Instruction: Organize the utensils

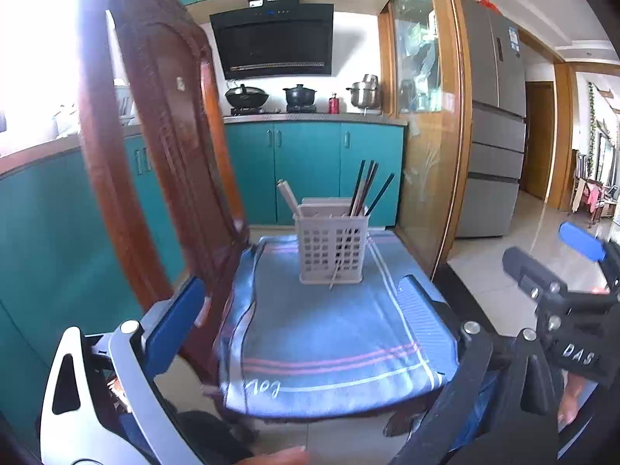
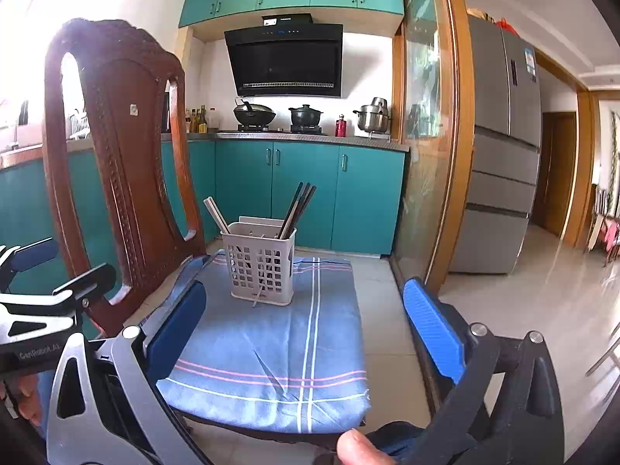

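A grey slotted utensil holder (image 1: 331, 248) (image 2: 261, 267) stands upright toward the far end of a blue striped cloth (image 1: 321, 333) (image 2: 271, 341) spread over a chair seat. Dark chopsticks (image 1: 366, 186) (image 2: 298, 205) lean out of its right side and pale chopsticks (image 1: 286, 193) (image 2: 217, 213) out of its left. One thin stick (image 1: 335, 271) (image 2: 259, 294) pokes out through the front grid near the bottom. My left gripper (image 1: 298, 310) (image 2: 58, 267) is open and empty, well short of the holder. My right gripper (image 2: 306, 325) (image 1: 554, 255) is beside it, also open and empty.
The carved wooden chair back (image 1: 155, 135) (image 2: 116, 155) rises close on the left. Teal cabinets (image 2: 302, 193) and a stove with pots (image 2: 306, 116) lie behind. A glass door in a wooden frame (image 2: 426, 155) and a fridge (image 2: 500, 155) stand right, tiled floor below.
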### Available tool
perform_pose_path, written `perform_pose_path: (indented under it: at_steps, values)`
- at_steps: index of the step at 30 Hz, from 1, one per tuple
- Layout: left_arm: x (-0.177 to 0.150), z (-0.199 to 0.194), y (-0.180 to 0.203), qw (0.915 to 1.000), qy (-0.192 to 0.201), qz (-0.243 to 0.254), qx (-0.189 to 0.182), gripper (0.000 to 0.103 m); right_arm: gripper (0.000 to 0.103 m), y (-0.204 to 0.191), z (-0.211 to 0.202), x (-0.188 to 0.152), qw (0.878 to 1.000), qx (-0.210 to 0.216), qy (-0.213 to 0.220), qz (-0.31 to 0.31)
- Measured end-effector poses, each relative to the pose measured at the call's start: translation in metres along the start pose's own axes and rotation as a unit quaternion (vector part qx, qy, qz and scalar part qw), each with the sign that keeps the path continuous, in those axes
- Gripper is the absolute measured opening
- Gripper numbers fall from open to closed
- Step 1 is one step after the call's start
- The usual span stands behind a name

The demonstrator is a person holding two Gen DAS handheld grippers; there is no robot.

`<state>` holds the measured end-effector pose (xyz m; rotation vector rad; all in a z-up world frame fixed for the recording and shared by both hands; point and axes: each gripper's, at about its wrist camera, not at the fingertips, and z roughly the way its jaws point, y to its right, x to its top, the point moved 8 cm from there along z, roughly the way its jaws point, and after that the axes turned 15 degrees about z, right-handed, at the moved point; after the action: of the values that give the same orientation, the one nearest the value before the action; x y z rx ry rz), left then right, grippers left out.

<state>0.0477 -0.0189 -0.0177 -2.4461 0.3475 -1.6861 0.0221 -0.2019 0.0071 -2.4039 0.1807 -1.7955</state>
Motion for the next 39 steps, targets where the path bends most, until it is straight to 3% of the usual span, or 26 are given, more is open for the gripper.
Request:
perform_pose_path:
  at_steps: [8,39]
  values:
    - [-0.019,-0.018,-0.001,0.9999,-0.014,0.005,0.008,0.099,0.1,-0.005,-0.01,-0.012,1.0,-0.009,-0.012,-0.028]
    - [-0.017,-0.032,-0.012,1.0,-0.004,-0.002,0.005,0.099,0.1,-0.022,-0.016,-0.015,0.999,-0.013,-0.011,-0.031]
